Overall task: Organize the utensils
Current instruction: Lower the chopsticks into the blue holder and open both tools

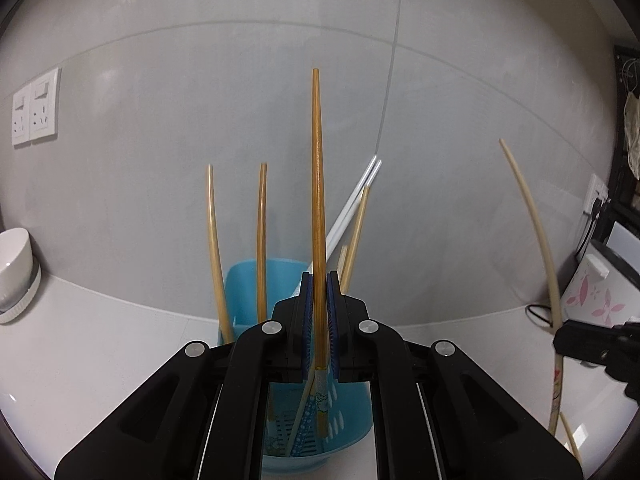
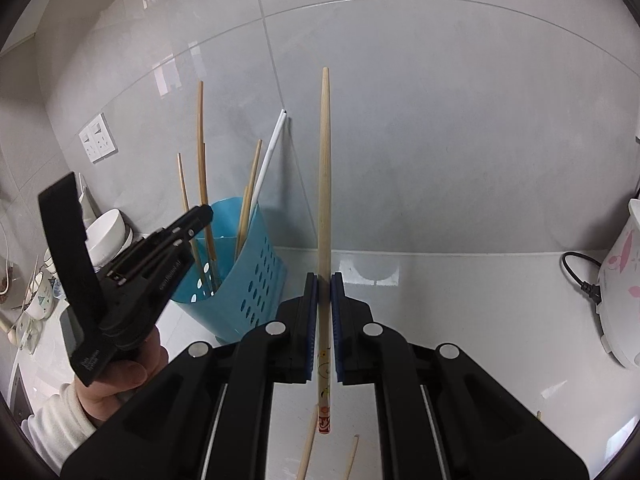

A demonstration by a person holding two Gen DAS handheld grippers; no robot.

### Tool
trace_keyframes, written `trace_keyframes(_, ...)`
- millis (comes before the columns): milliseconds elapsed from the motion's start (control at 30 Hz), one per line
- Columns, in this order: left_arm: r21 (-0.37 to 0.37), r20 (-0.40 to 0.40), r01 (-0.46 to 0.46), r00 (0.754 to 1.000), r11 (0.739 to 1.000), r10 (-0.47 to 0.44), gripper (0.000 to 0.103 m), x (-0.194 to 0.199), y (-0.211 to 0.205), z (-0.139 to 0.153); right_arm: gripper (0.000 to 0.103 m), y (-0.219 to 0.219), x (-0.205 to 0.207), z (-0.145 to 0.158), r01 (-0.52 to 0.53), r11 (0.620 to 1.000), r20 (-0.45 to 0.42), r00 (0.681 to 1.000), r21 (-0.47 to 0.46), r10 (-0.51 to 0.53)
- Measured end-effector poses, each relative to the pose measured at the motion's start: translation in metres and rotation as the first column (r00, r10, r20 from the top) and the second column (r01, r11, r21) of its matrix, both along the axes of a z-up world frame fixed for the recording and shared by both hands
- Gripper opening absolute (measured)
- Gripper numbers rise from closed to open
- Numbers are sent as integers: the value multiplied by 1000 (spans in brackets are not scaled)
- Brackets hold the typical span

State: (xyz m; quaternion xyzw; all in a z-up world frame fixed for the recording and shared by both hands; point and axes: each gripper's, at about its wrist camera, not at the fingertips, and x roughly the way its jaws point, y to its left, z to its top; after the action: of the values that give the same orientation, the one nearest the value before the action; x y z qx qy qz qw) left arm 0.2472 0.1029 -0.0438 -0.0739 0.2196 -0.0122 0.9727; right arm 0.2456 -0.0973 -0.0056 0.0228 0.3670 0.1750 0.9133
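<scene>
Nearest in the left wrist view, the left gripper [image 1: 320, 280] has its blue pads clamped narrowly on a brown chopstick [image 1: 318, 200]. The chopstick stands upright, thin tip pointing up toward the grey tiled wall [image 1: 160, 80], its patterned butt end hanging below the pads over the blue utensil holder [image 1: 244, 284]. The holder sits on the white counter [image 1: 100, 340] directly under the gripper and holds several more chopsticks leaning outward.

Nearest in the right wrist view, the right gripper [image 2: 324, 280] is pinched shut on a pale chopstick [image 2: 325, 160], also upright with tip up and decorated butt end [image 2: 323, 420] below the pads. Only this view shows two loose chopsticks [image 2: 308, 448] lying on the counter beneath it.

Only the right view shows the person's left hand [image 2: 120, 376], in a white sleeve [image 2: 52, 428], gripping the left tool's handle, the tool angled down toward the holder's opening. It also shows the holder's perforated side.

Farther off, a white bowl [image 1: 14, 256] stands left and a flowered white appliance [image 2: 620, 288] right.
</scene>
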Motion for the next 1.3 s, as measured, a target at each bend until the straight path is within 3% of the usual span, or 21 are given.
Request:
trace_keyframes(300, 27, -57, 15, 998, 1000, -13, 7, -1, -3, -7, 6, 0, 0, -1, -4, 1000, -8, 1000, 2, 4)
trace_keyframes(400, 31, -65, 18, 998, 999, -16, 14, -5, -4, 2, 6, 4, 0, 0, -10, 1000, -9, 1000, 3, 10)
trace_keyframes(467, 30, -73, 9, 997, 1000, -7, 40, -9, -2, 6, 6, 4, 0, 0, -14, 1000, -7, 1000, 6, 14)
trace_keyframes(667, 18, -114, -25, 993, 1000, 27, 74, -35, 12, 26, 6, 15, 2, 5, -46, 999, 15, 999, 23, 45)
trace_keyframes(867, 56, -193, -61, 979, 997, 70, 97, -55, 19, 34, 6, 35, 10, 10, -87, 993, 43, 996, 79, 84)
trace_keyframes(1300, 68, -278, -132, 949, 989, 145, 97, -73, 53, 36, 6, 83, 32, 23, -157, 974, 140, 981, 164, 135)
